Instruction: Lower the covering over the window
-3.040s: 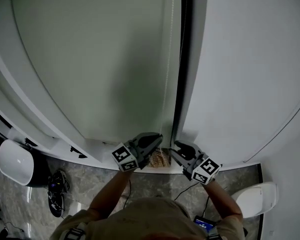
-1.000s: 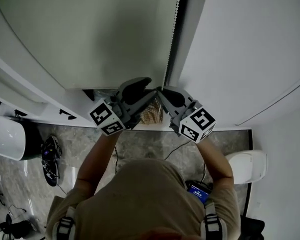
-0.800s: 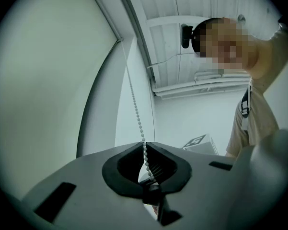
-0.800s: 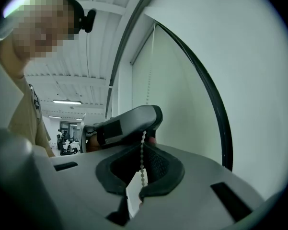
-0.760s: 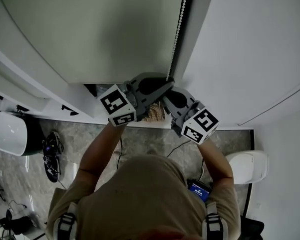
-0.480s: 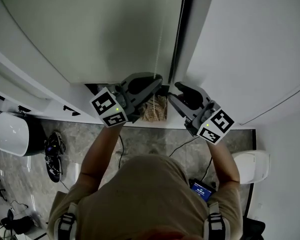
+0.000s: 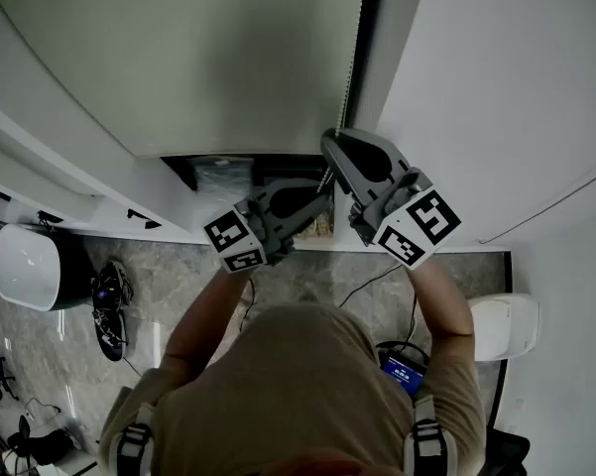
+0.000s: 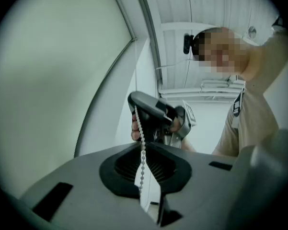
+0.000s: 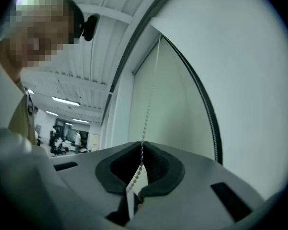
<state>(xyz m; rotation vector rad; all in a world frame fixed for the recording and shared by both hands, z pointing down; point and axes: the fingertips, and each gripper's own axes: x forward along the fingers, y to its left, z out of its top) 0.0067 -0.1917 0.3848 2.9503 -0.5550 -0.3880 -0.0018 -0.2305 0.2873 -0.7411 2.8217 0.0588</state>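
The pale grey-green blind (image 7: 178,58) covers the window, and a dark gap (image 7: 223,170) shows under its bottom edge. A white bead chain (image 7: 351,62) hangs at the blind's right side, by the dark frame. My right gripper (image 7: 330,140) is the upper one; its jaws have just been closing and are shut on the bead chain (image 9: 146,116). Just below it, my left gripper (image 7: 322,192) is also shut on the chain. In the left gripper view the chain (image 8: 141,133) runs from my jaws (image 8: 143,147) up to the right gripper (image 8: 151,110).
A plain white wall (image 7: 496,87) stands right of the window. The white sill (image 7: 159,228) runs below the grippers. On the marble floor are a white round bin (image 7: 20,266), dark shoes (image 7: 104,310) and a white object (image 7: 504,325) at the right.
The left gripper has sunk with the chain in its jaws. The right gripper, open and lower half a second ago, has risen above the left and closed on the chain.
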